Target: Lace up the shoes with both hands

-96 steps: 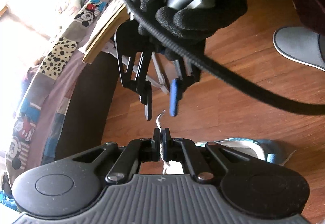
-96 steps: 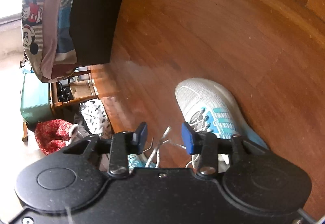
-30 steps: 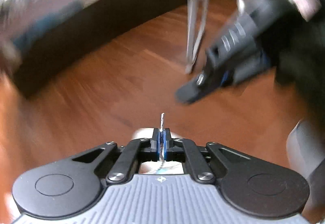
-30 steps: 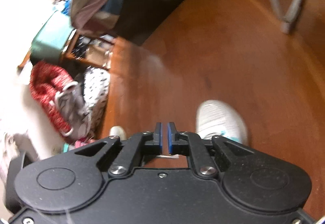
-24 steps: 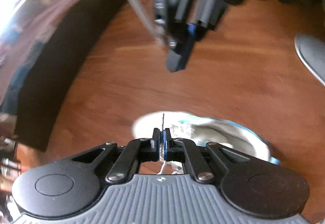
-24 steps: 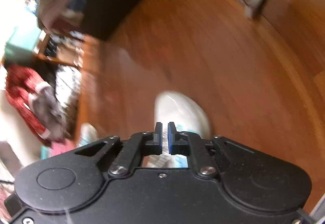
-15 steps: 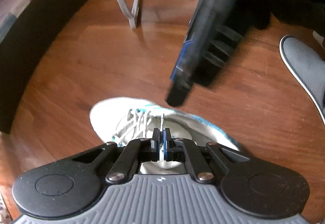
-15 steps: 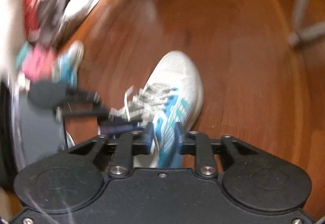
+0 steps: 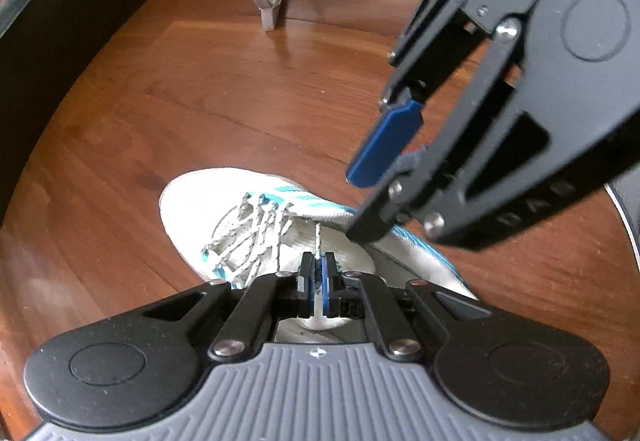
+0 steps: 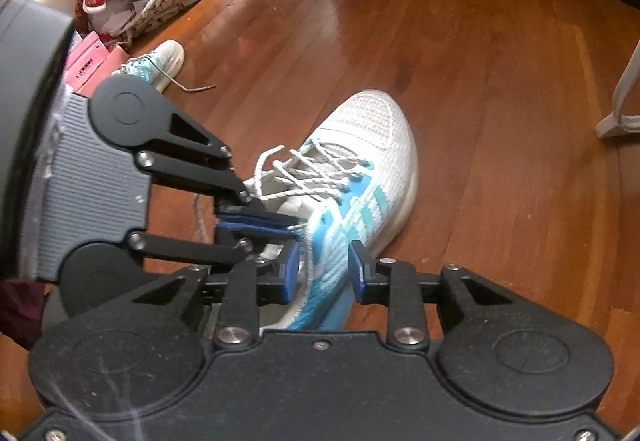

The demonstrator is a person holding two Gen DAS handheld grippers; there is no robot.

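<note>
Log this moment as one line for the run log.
left gripper: shut on white lace end | right gripper: open above white-and-teal sneaker | wooden floor

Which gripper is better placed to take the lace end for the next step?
Probably the right gripper: it is open and empty beside the shoe, while the left gripper is shut on the lace end.

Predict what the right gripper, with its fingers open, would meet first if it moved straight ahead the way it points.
Probably the white mesh sneaker with teal stripes: its side lies directly between the right gripper fingers. The left gripper, shut on the white lace end, sits just left of that line. Depth is uncertain.
</note>
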